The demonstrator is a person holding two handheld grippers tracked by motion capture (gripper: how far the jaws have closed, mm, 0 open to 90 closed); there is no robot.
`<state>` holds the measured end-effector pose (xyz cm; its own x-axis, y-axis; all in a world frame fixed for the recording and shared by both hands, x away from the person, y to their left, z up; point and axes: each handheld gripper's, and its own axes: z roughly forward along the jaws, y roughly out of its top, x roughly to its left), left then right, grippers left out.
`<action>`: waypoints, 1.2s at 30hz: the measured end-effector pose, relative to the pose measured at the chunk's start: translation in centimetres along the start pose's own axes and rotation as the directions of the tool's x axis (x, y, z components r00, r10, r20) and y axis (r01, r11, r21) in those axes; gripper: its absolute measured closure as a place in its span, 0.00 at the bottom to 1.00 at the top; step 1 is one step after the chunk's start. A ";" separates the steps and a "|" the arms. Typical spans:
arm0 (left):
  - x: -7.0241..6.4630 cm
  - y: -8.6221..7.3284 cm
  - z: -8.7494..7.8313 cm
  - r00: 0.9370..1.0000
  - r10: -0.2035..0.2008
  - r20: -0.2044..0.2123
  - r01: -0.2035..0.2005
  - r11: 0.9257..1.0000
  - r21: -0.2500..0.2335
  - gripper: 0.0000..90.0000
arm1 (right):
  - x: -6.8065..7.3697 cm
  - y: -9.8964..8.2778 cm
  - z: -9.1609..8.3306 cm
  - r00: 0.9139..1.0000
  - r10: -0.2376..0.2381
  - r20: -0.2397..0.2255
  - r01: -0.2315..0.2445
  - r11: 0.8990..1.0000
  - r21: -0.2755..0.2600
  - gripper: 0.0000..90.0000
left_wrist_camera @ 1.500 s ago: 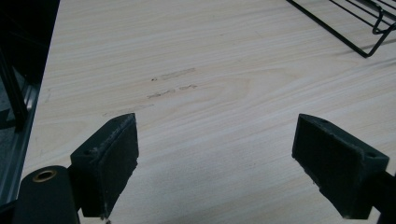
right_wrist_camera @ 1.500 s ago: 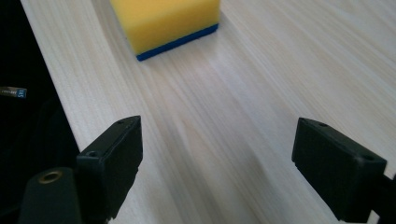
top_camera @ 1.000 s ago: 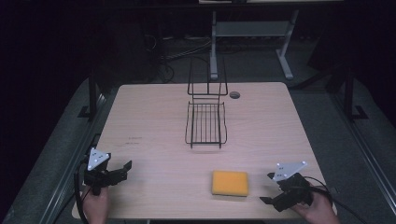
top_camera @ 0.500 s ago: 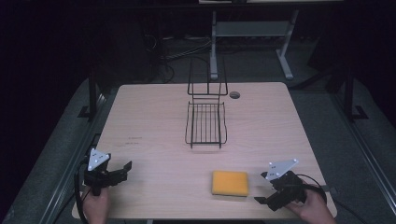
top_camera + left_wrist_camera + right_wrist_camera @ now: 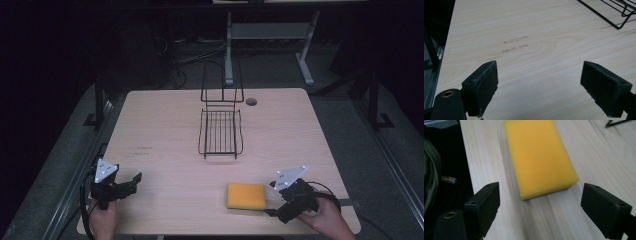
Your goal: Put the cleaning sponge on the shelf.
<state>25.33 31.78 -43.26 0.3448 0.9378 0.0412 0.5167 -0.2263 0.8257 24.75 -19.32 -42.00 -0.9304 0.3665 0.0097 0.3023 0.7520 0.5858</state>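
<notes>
Nearest the person, the right gripper (image 5: 280, 204) sits just to the right of the yellow sponge (image 5: 246, 195), jaws spread wide with nothing between them; in the right gripper view the sponge (image 5: 539, 155) lies just beyond the jaw tips, its near end roughly centred between them. The likely trouble from here is a low approach: a jaw catching the sponge's end would push the light block along the smooth bench (image 5: 165, 125) instead of straddling it, and it lies close to the bench's near edge. The sponge is a flat rectangular block, bright yellow on top, with a thin darker layer along its base. Well left of the sponge, the left gripper (image 5: 129, 184) rests with jaws also wide apart and empty. Farther back from the sponge stands a black wire rack (image 5: 220, 131), empty.
</notes>
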 end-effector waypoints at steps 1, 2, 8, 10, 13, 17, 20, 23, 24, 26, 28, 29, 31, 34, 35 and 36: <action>0.0 0.0 0.0 1.000 0.000 -0.001 0.000 1.000 0.000 0.16 | 0.0 0.2 0.1 1.000 -0.006 -0.007 0.006 1.000 0.002 0.17; 0.0 0.0 0.0 1.000 0.000 -0.002 0.000 1.000 0.000 0.16 | 0.0 0.4 0.2 1.000 -0.014 -0.008 0.014 1.000 0.007 0.17; 0.0 0.0 0.0 1.000 0.001 0.002 -0.001 1.000 -0.002 0.16 | 0.2 1.6 0.8 0.999 -0.047 -0.018 0.047 0.999 0.011 0.17; 0.0 0.1 0.0 1.000 0.003 0.001 -0.003 1.000 -0.001 0.16 | 0.3 2.0 1.0 0.998 -0.054 -0.022 0.055 0.998 0.018 0.17; -0.1 0.1 -0.1 1.000 0.007 0.003 -0.007 1.000 -0.003 0.16 | 0.2 2.6 1.4 0.997 -0.071 -0.036 0.072 0.997 0.034 0.17; -0.2 0.1 0.0 1.000 0.010 0.004 -0.010 1.000 0.000 0.16 | 0.1 3.4 2.2 0.995 -0.084 -0.045 0.087 0.995 0.050 0.17; -0.2 0.1 0.0 1.000 0.011 0.003 -0.011 1.000 0.000 0.16 | 0.0 4.0 2.8 0.994 -0.099 -0.055 0.103 0.992 0.067 0.17; -0.2 0.2 0.0 1.000 0.014 0.006 -0.014 1.000 -0.002 0.16 | -0.1 4.5 3.0 0.992 -0.112 -0.060 0.116 0.991 0.072 0.17; -0.2 0.2 0.0 1.000 0.015 0.004 -0.015 1.000 0.000 0.16 | -0.2 4.7 3.1 0.991 -0.117 -0.063 0.122 0.990 0.075 0.17; -0.2 0.1 -0.1 1.000 0.014 0.005 -0.014 1.000 -0.001 0.16 | -0.3 4.9 3.3 0.991 -0.121 -0.066 0.126 0.989 0.077 0.17; -0.2 0.1 -0.1 1.000 0.012 0.006 -0.012 1.000 -0.002 0.16 | -0.4 5.1 3.6 0.990 -0.121 -0.078 0.128 0.988 0.085 0.17; -0.1 0.2 -0.1 1.000 0.013 0.004 -0.013 1.000 0.001 0.16 | -0.4 5.2 3.8 0.989 -0.121 -0.081 0.128 0.988 0.090 0.17; -0.1 0.2 -0.1 1.000 0.014 0.005 -0.014 1.000 0.000 0.16 | -0.5 5.2 4.1 0.989 -0.123 -0.083 0.131 0.986 0.100 0.17; -0.2 0.2 0.0 1.000 0.016 0.007 -0.016 1.000 0.002 0.16 | -0.7 5.2 4.4 0.990 -0.115 -0.081 0.124 0.986 0.113 0.17; -0.2 0.1 0.0 1.000 0.015 0.005 -0.015 1.000 0.001 0.16 | -0.8 5.2 4.4 0.990 -0.114 -0.080 0.123 0.986 0.114 0.16; -0.2 0.1 0.0 1.000 0.014 0.008 -0.014 1.000 0.000 0.16 | -0.8 5.3 4.5 0.990 -0.113 -0.082 0.122 0.986 0.115 0.16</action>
<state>25.34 31.55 -43.16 0.3577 0.9326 0.0482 0.5116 -0.2389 0.8254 28.07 -13.20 -42.61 -0.9724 0.2331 0.0098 0.2084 0.8489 0.4857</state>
